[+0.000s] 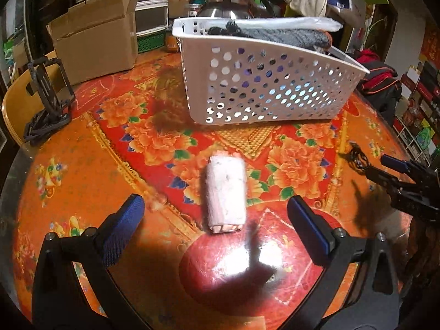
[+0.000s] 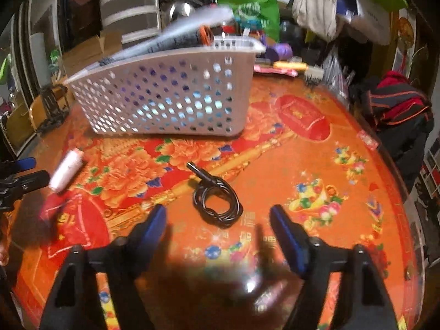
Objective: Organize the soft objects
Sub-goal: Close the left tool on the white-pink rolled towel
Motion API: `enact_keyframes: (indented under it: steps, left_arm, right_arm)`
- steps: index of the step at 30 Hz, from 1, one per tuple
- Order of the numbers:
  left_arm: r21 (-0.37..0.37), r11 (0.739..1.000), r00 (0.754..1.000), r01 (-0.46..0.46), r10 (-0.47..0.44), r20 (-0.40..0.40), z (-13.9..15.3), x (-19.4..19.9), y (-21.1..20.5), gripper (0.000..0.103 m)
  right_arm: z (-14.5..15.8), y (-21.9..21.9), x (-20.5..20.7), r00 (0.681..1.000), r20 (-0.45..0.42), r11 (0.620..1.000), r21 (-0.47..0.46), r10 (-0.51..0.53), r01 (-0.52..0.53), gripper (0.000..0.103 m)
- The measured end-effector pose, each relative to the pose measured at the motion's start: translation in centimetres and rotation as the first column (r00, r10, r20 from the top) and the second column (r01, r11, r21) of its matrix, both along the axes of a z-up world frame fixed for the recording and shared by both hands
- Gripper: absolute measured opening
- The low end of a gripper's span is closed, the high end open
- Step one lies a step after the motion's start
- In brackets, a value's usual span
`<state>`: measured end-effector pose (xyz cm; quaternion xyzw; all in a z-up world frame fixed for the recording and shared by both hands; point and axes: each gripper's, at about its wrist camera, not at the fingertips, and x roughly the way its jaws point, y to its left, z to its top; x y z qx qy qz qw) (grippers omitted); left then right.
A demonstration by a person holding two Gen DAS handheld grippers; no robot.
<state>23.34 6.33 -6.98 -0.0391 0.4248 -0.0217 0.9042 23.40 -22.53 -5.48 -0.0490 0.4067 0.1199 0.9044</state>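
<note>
White and fuzzy, the rolled towel (image 1: 226, 194) lay lengthwise on the glossy red-and-orange flowered table (image 1: 115, 148), a little ahead of my left gripper (image 1: 216, 214), whose blue pads (image 1: 125, 227) stood wide apart on either side of it with nothing between them and nothing touched. Beyond the roll, well clear of it, sat the white perforated basket (image 1: 264, 85), already holding dark grey knit fabric (image 1: 280, 37) and a pale plastic-wrapped item across its top. Off to the far left I could see a brown cardboard box (image 1: 96, 35) and a black folding stand (image 1: 48, 93) at the table edge. From the right wrist view, my right gripper (image 2: 218, 229) also had its jaws parted, though not fully, and empty; the coiled black cable (image 2: 217, 198) lay on the table just ahead of the gap between the pads, not touching either one. In that same view the towel roll showed at the left, near the tips of the left gripper, and the basket stood behind the cable, well apart from it. Motion blur softened the right view, so finer detail in the basket was beyond me. A bright glare sat on the tabletop beneath both tools.
</note>
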Motion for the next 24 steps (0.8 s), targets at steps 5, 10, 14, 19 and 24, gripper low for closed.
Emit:
enact_keyframes:
  steps: [5,10,14,19,24]
  left_arm:
    - [0.013,1.0,1.0,0.012,-0.012,-0.02,-0.9,0.8,-0.4,0.101]
    - [0.016,1.0,0.999,0.004,-0.004,-0.043,-1.7,1.5,-0.8,0.087]
    - [0.007,1.0,0.999,0.003,-0.003,-0.05,-2.0,1.9,-0.9,0.084]
    - [0.006,1.0,0.998,0.016,-0.015,-0.067,-2.6,2.3,-1.3,0.073]
    - [0.025,1.0,0.999,0.017,-0.016,-0.039,-2.5,1.9,-1.5,0.045]
  right_arm:
    - [-1.3,0.6,1.8,0.999,-0.046,1.0,-0.01,0.014,-0.014,0.068]
    - [-1.7,1.2,2.6,0.997,-0.068,0.999,-0.019,0.032,-0.034,0.061]
    - [-2.0,1.5,3.0,0.996,-0.078,0.999,-0.034,0.033,-0.036,0.054]
    - [-2.1,1.5,3.5,0.996,-0.077,0.999,-0.037,0.035,-0.038,0.046]
    - [-2.0,1.9,3.3,0.996,-0.074,0.997,-0.041,0.059,-0.062,0.045]
